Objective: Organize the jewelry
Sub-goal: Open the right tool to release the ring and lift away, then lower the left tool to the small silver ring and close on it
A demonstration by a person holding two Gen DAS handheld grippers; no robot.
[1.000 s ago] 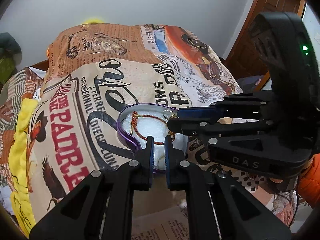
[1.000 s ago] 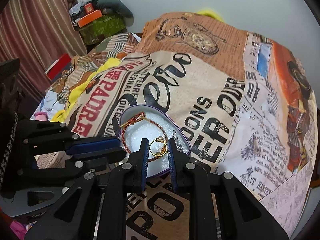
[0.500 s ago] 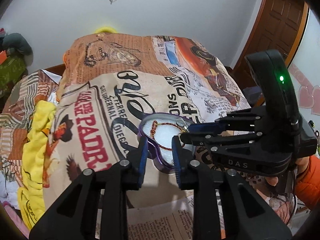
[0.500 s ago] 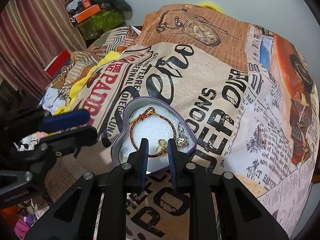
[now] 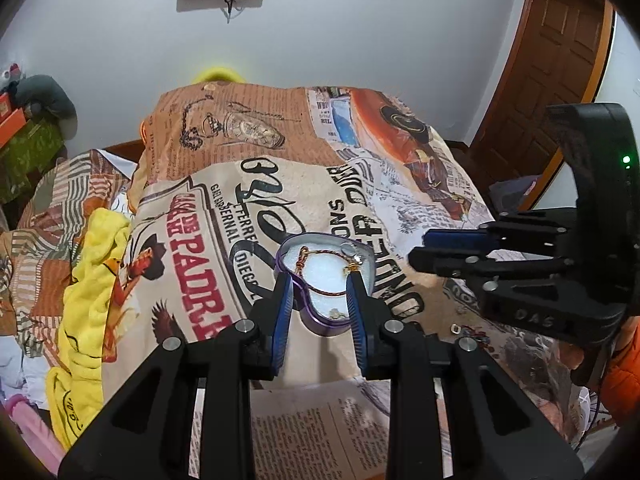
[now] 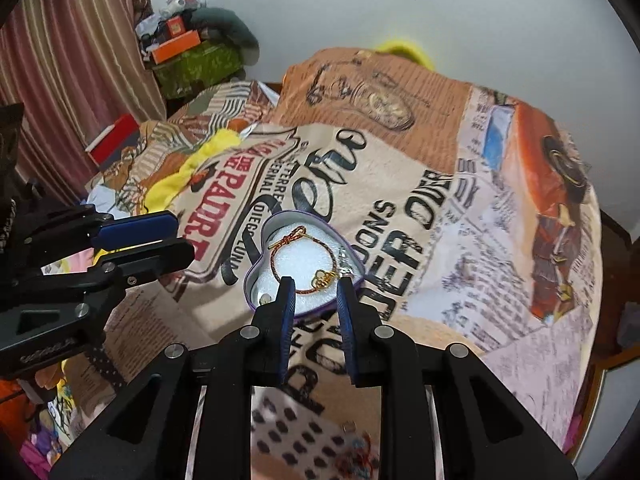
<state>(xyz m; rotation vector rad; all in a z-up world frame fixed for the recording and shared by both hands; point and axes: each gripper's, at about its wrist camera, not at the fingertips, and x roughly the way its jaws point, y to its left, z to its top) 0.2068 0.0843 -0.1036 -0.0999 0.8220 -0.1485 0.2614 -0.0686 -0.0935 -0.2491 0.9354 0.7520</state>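
A purple heart-shaped tin (image 5: 289, 245) (image 6: 256, 236) with a white lining lies on the printed blanket. In it are a red-and-gold cord bracelet (image 5: 306, 257) (image 6: 288, 238), a gold ring (image 6: 322, 279) and small silver pieces (image 5: 355, 258). My left gripper (image 5: 319, 285) is open and empty, just short of the tin's near side. My right gripper (image 6: 314, 289) is open and empty, above the tin's near edge. Each gripper shows in the other's view: the right one (image 5: 424, 248) and the left one (image 6: 176, 236).
The newspaper-print blanket (image 6: 420, 208) covers the bed. A yellow cloth (image 5: 92, 272) lies at its left edge. More small jewelry pieces (image 5: 466, 332) (image 6: 356, 448) lie on the blanket near me. A wooden door (image 5: 552, 60) stands at the right; boxes and clutter (image 6: 180, 48) at the left.
Both grippers have pulled back from the tin and opened wider. The gold ring that was between my right fingers now lies in the tin.
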